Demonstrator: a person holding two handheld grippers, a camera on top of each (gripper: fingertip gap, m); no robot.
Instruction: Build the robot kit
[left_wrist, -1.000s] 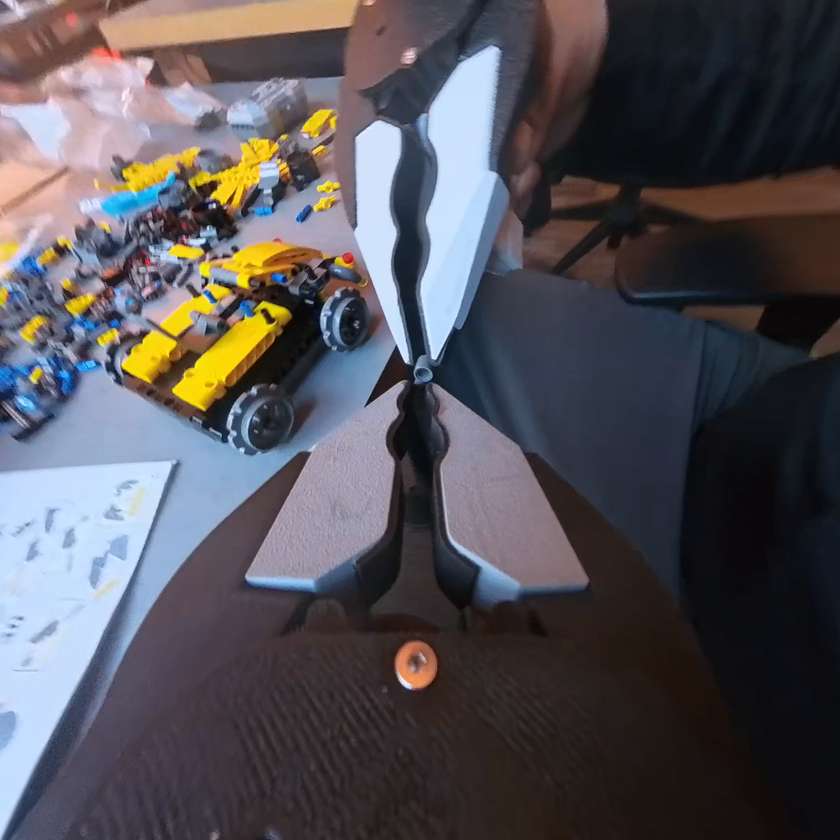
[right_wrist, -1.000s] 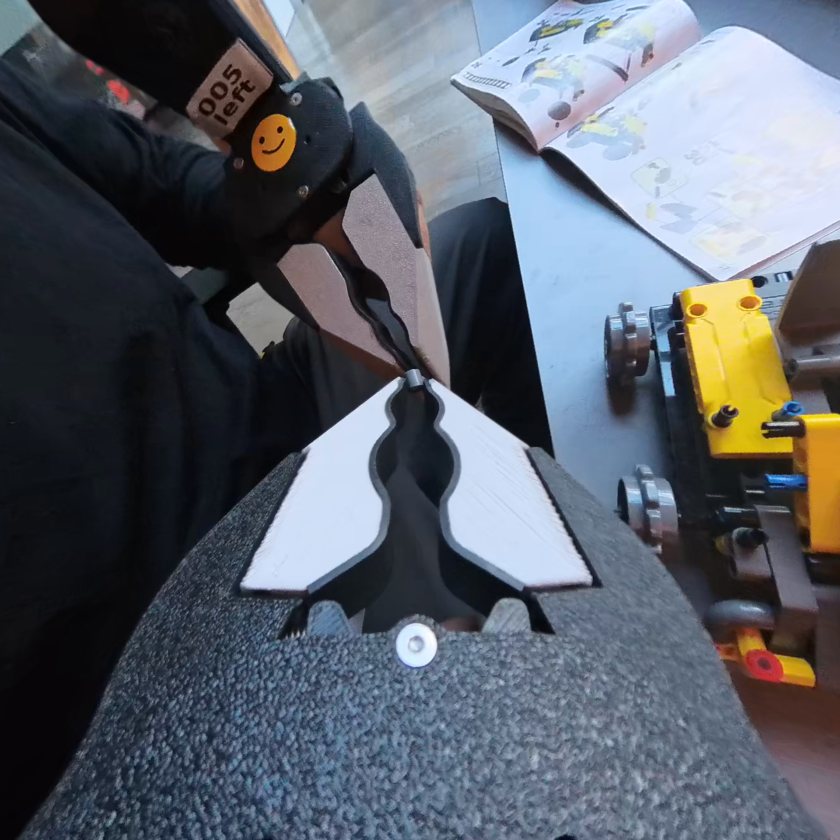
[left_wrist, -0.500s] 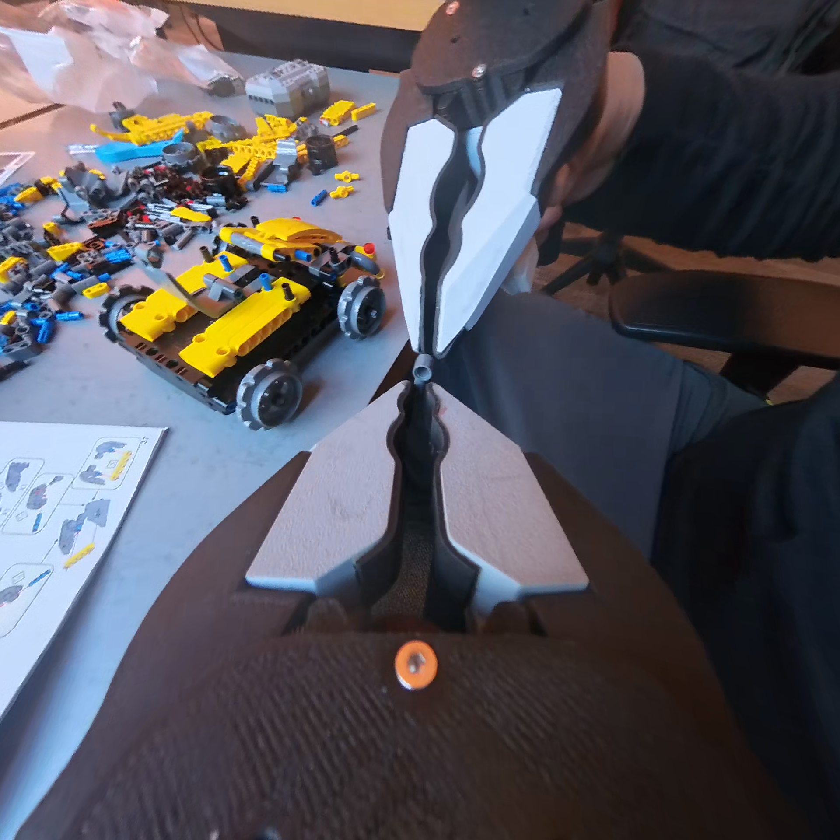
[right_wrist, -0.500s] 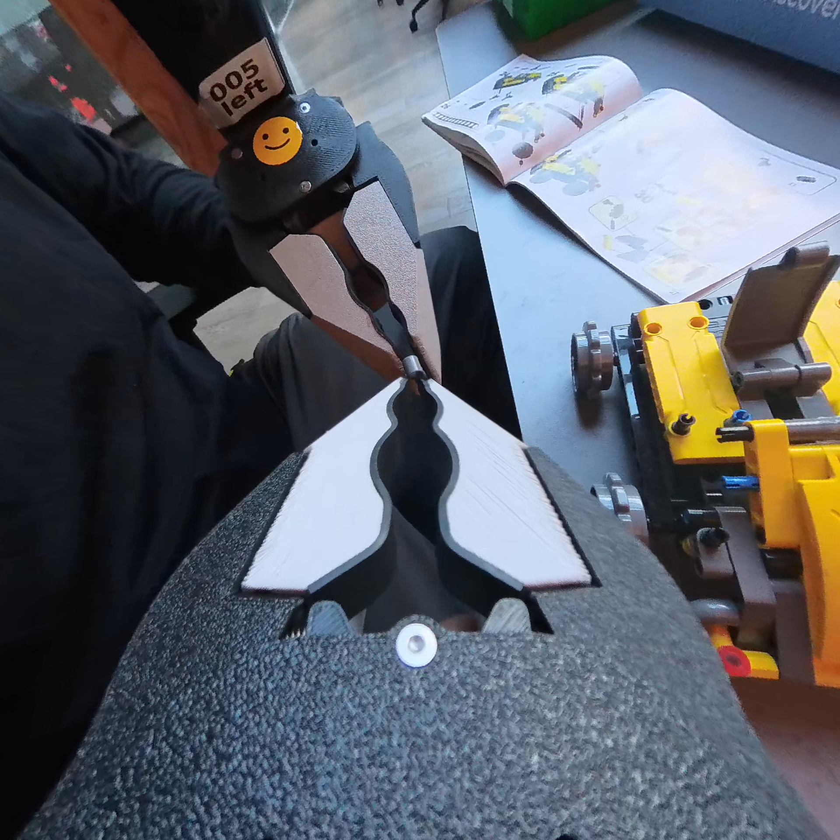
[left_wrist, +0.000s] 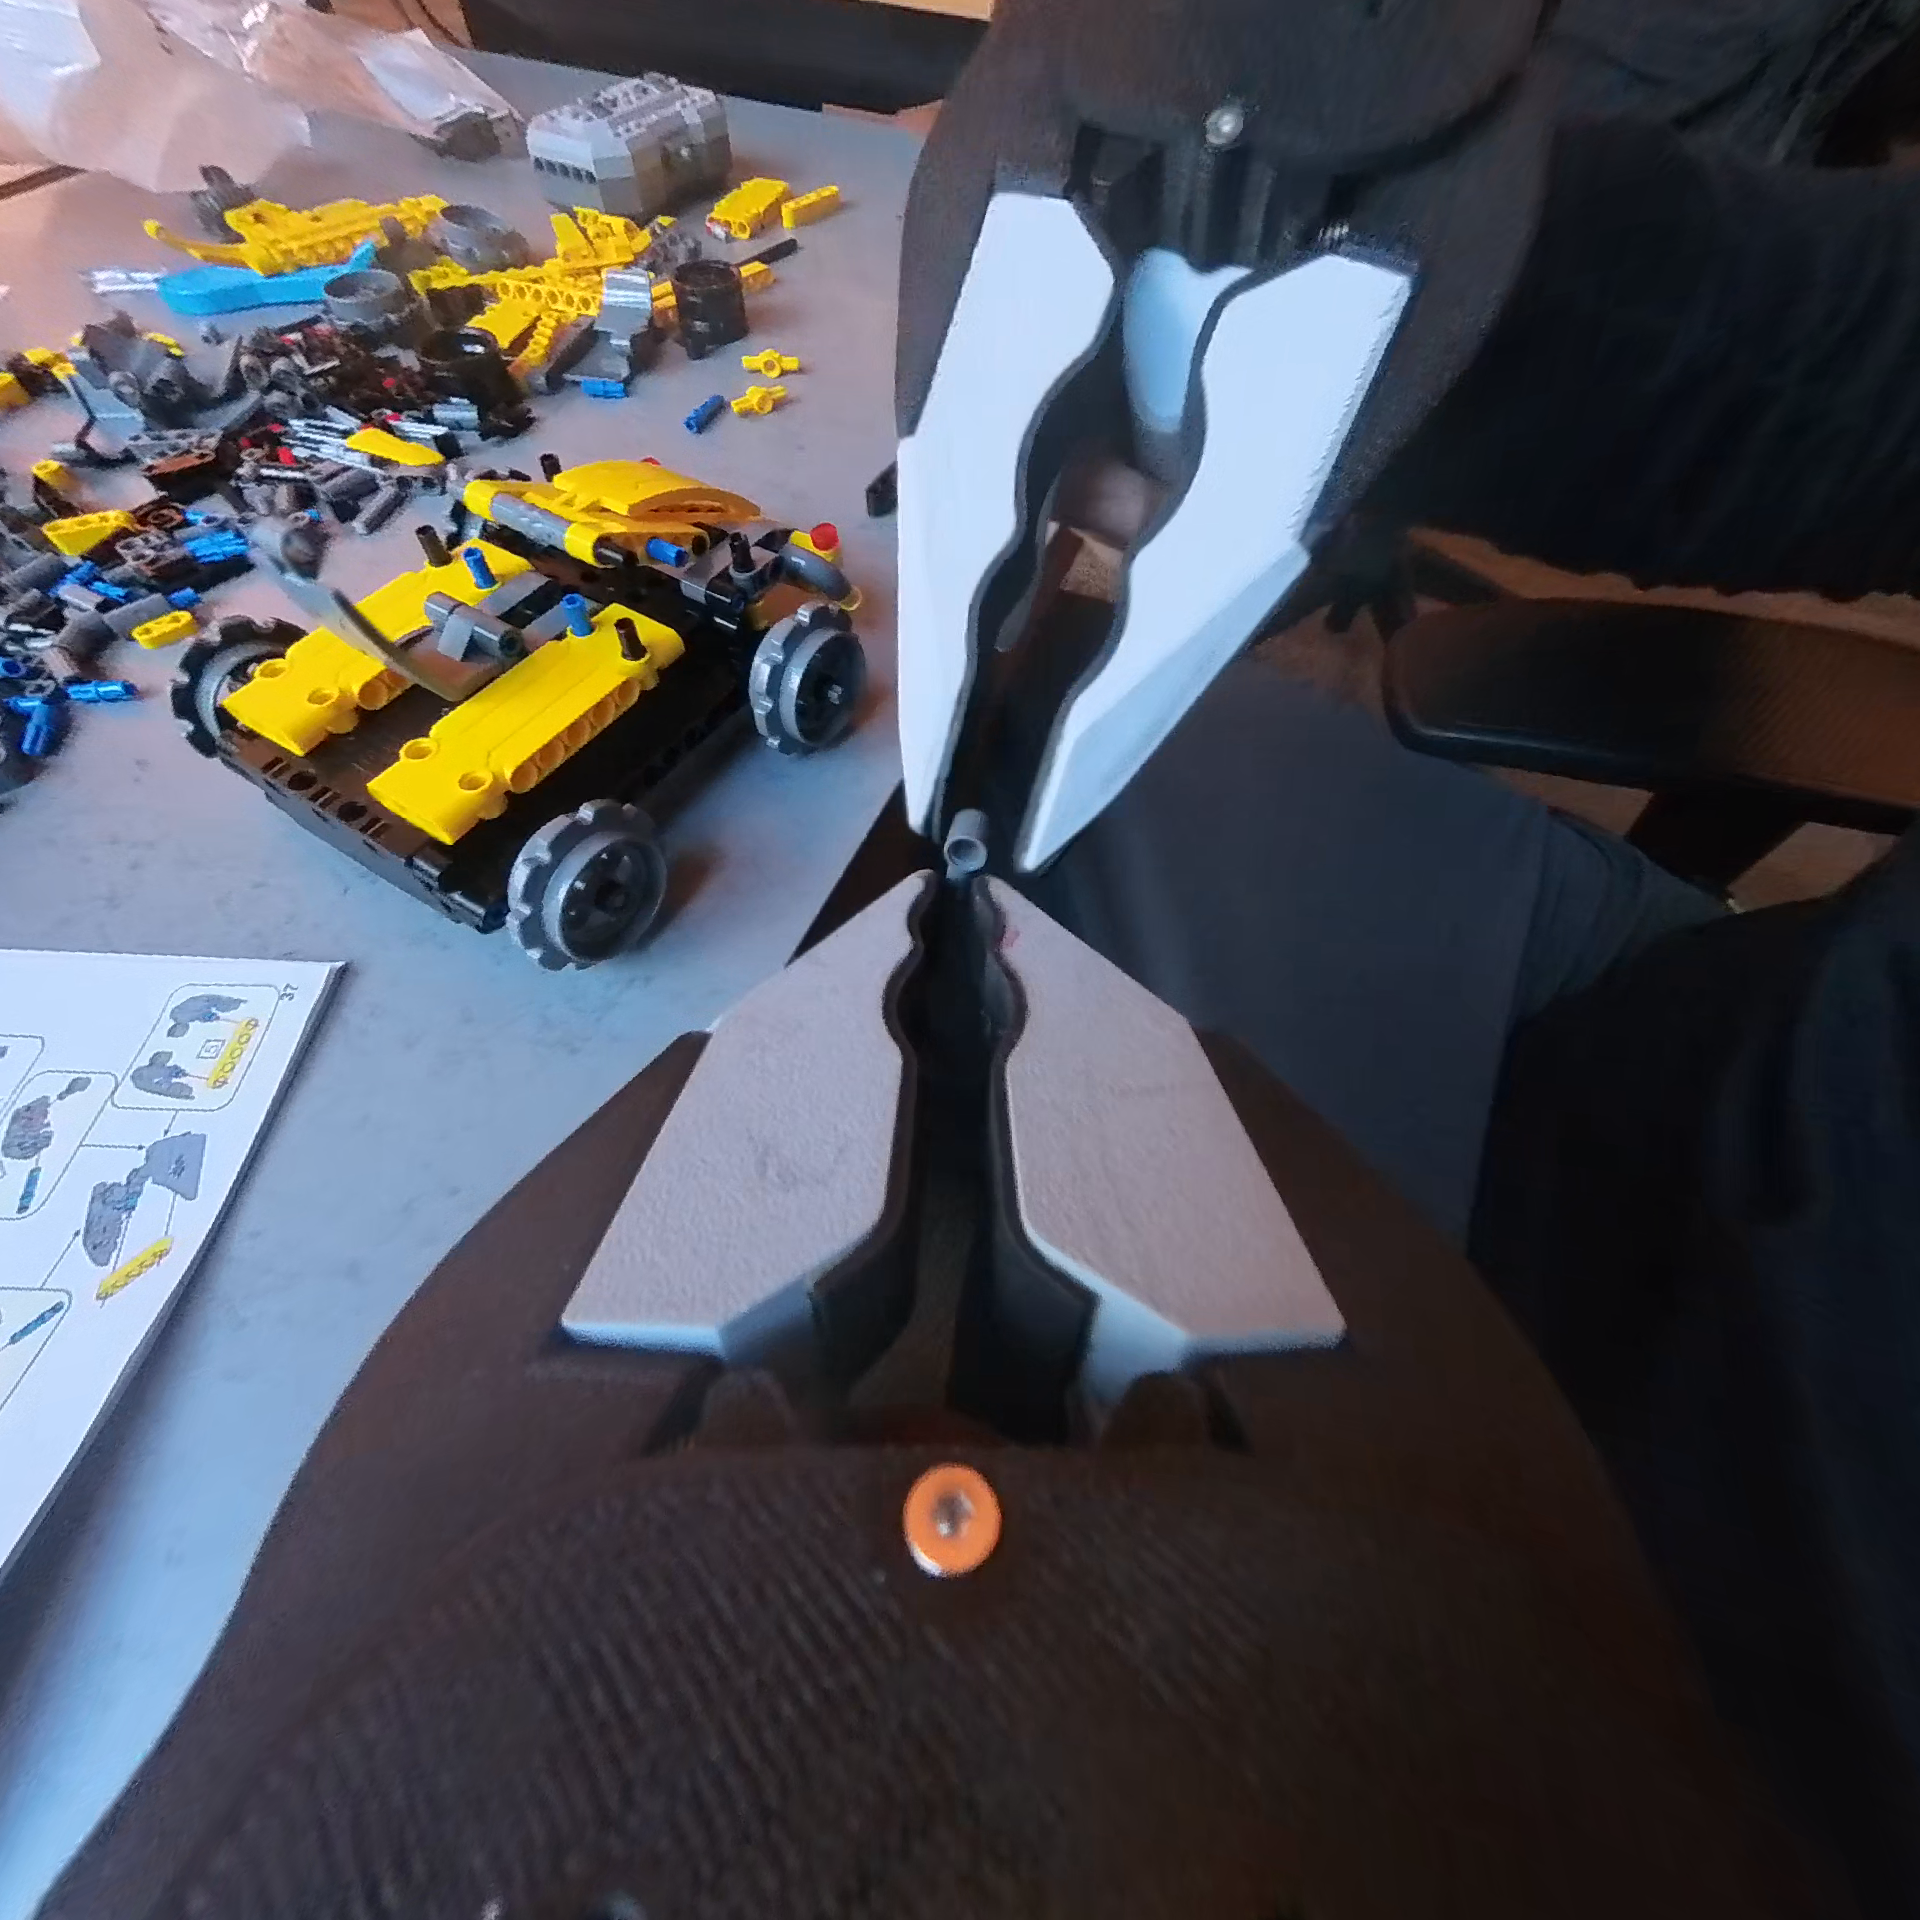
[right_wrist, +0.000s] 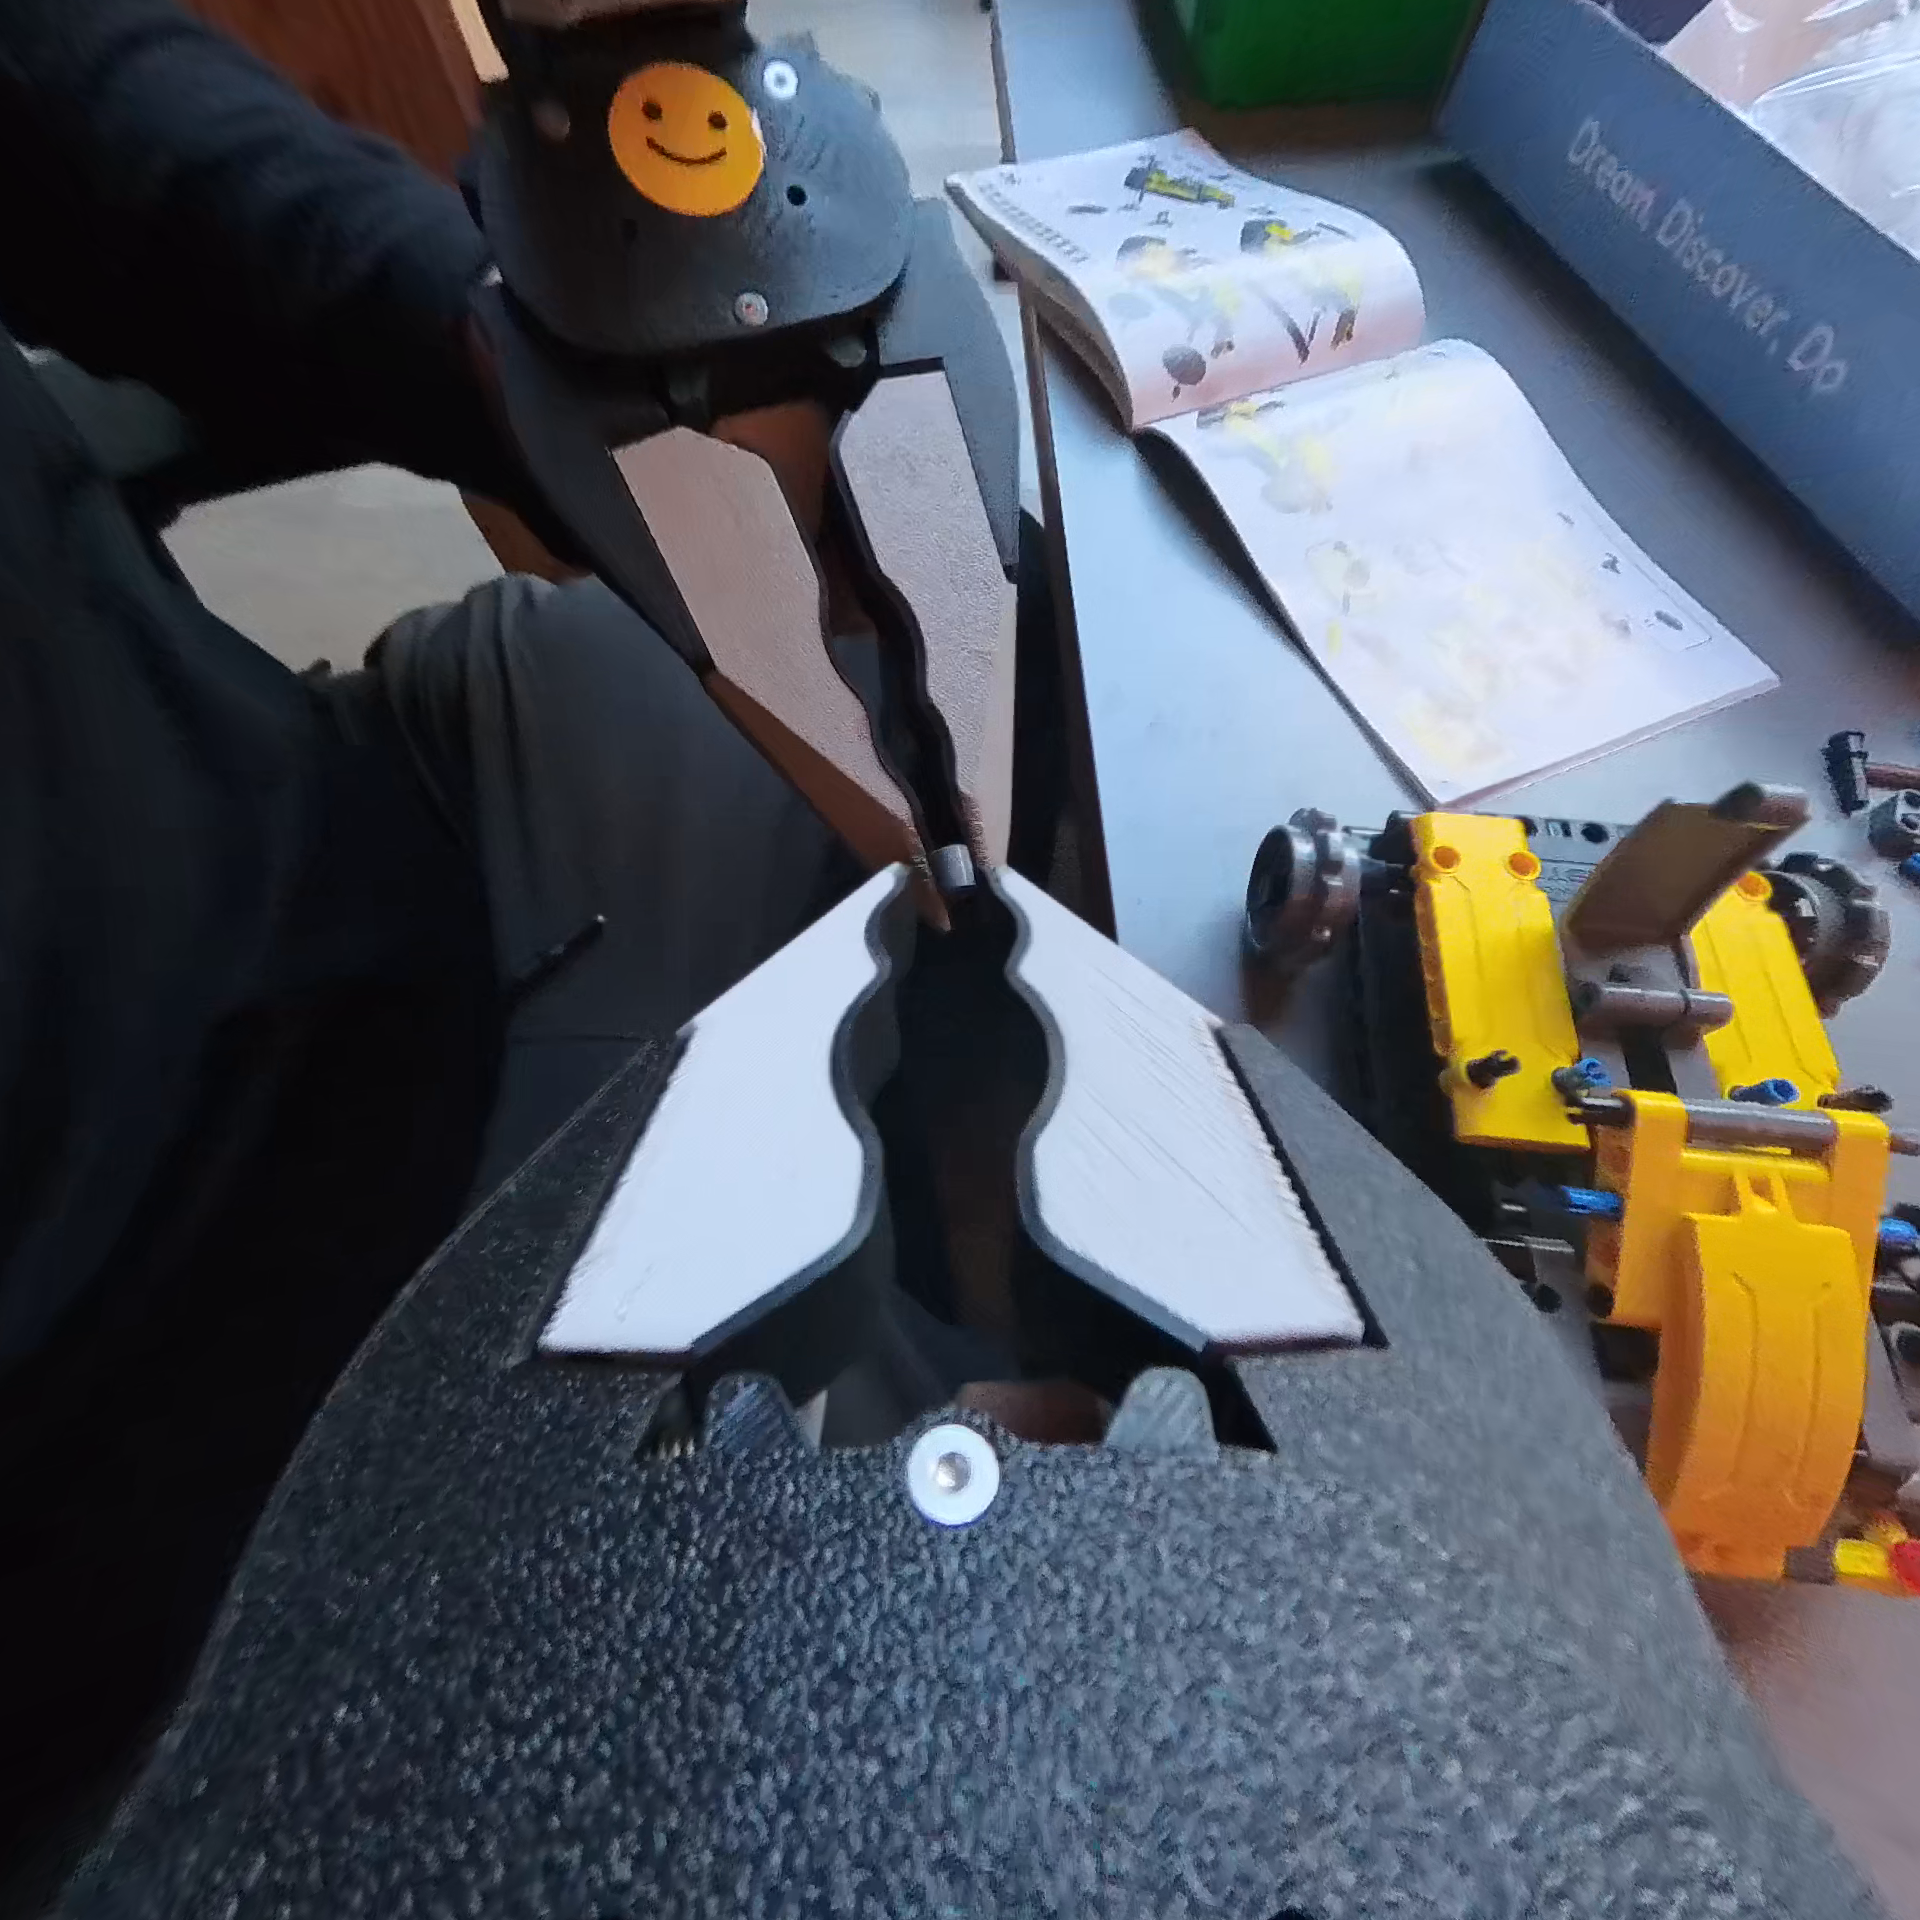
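An open instruction booklet (left_wrist: 156, 1091) lies at the near left edge of the grey table (left_wrist: 436, 1039). Beyond it, toward the far left corner, a heap of loose yellow, black, blue and grey building pieces (left_wrist: 312, 343) spreads out, with a grey block (left_wrist: 623, 140) behind it. To the right of the heap a half-built yellow vehicle (left_wrist: 499, 707) with grey wheels stands near the table's right edge, well apart from both tools. Past that edge, off the table and above the person's lap in grey trousers (left_wrist: 1299, 935), the two tools meet tip to tip. The left gripper (left_wrist: 961, 883) has its jaws drawn close together, clamped on a small grey tubular piece (left_wrist: 966, 831) that sticks out beyond their tips; whether it sits on a thin dark rod between the jaws cannot be told. The right gripper (left_wrist: 975, 842) points back at it from the opposite side, its jaws slightly apart and straddling the free end of the piece, with a narrow gap showing on each side. The right wrist view shows the same meeting, though motion blur leaves contact there uncertain. Farther right a dark chair armrest (left_wrist: 1662, 686) sits beside the person's dark sleeve.
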